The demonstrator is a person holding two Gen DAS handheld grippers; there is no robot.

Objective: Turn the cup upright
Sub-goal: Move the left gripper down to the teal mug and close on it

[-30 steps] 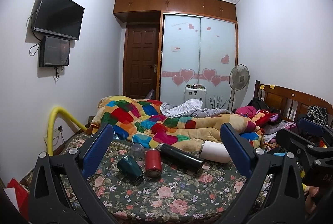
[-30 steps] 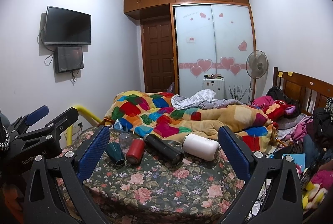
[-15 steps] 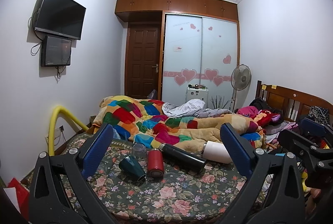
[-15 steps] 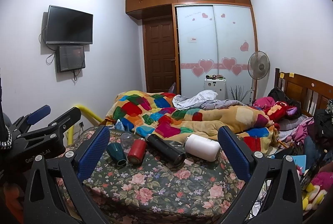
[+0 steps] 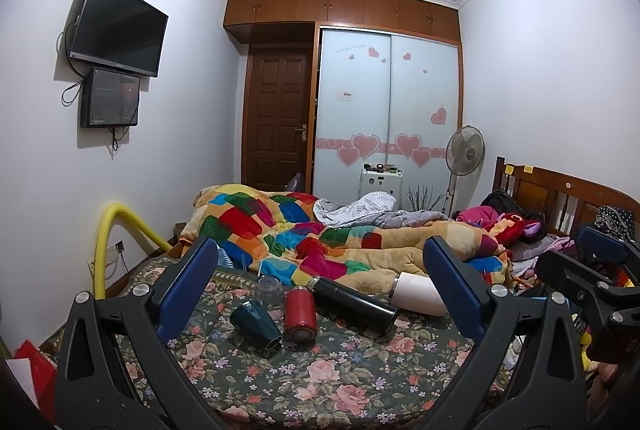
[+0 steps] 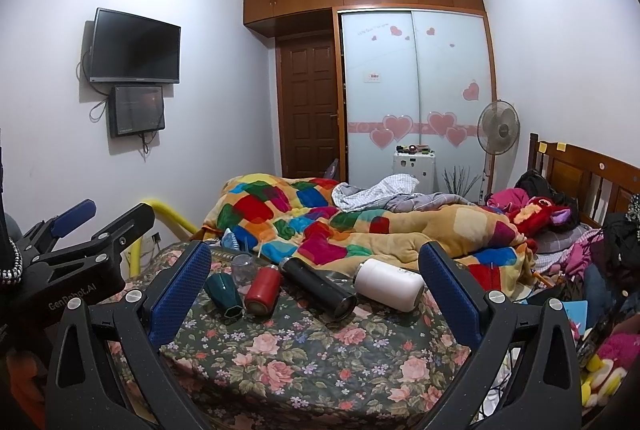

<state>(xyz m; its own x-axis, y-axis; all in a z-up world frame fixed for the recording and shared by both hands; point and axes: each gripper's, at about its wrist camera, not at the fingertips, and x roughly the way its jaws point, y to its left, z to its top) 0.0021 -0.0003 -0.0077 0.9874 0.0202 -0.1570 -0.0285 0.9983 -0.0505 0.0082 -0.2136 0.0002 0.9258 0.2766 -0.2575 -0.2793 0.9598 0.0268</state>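
Observation:
Several cups lie on their sides on the floral bedcover [image 5: 320,382]: a dark green cup [image 5: 256,322], a red cup [image 5: 300,314], a black flask [image 5: 352,304] and a white cup [image 5: 418,294]. A clear glass [image 5: 269,290] stands behind them. The same row shows in the right wrist view: green cup [image 6: 224,294], red cup [image 6: 263,290], black flask [image 6: 318,288], white cup [image 6: 389,284], glass [image 6: 244,266]. My left gripper [image 5: 316,290] is open and empty, short of the cups. My right gripper [image 6: 316,290] is open and empty too.
A patchwork quilt [image 5: 320,242] is heaped behind the cups. A yellow tube [image 5: 116,230] stands at the left wall. Clothes and toys [image 6: 560,230] pile up by the wooden headboard [image 6: 592,170]. The other gripper shows at each view's side [image 6: 72,250].
Both views have risen slightly, so the cups sit a little lower in frame. The cups have not moved. Both grippers stay open.

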